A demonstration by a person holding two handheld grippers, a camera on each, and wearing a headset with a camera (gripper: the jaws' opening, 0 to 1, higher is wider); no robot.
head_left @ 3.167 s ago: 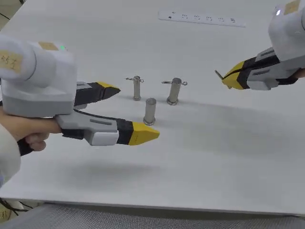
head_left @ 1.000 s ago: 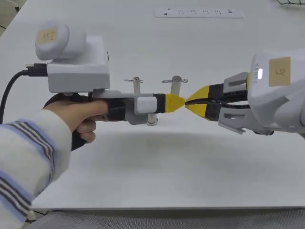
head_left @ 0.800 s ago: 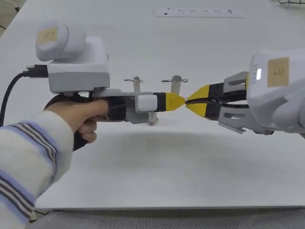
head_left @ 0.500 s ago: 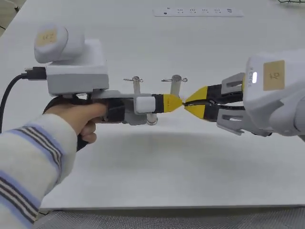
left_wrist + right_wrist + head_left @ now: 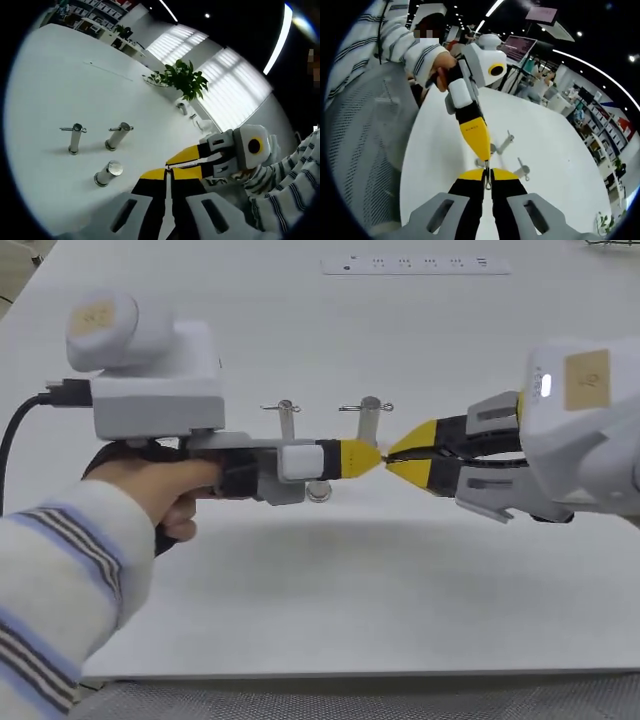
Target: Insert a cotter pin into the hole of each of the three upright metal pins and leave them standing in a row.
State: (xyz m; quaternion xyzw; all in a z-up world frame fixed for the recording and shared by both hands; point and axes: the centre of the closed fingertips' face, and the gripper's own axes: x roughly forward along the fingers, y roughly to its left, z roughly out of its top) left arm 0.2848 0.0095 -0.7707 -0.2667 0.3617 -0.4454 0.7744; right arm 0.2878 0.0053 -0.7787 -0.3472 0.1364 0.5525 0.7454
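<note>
Tip to tip above white tabletop (image 5: 320, 580): left hand-held gripper (image 5: 372, 457) and right hand-held gripper (image 5: 392, 458), both closed. Thin metal cotter pin (image 5: 487, 181) pinched in right jaws, far end at left tip. Just behind, three upright silver metal pins (image 5: 75, 139), two cross-pinned.

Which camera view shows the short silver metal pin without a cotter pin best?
The left gripper view: the short silver metal pin stands unobstructed, cap to base. In the head view the left gripper covers all but its base. In the right gripper view that gripper's yellow tip mostly hides it.
</note>
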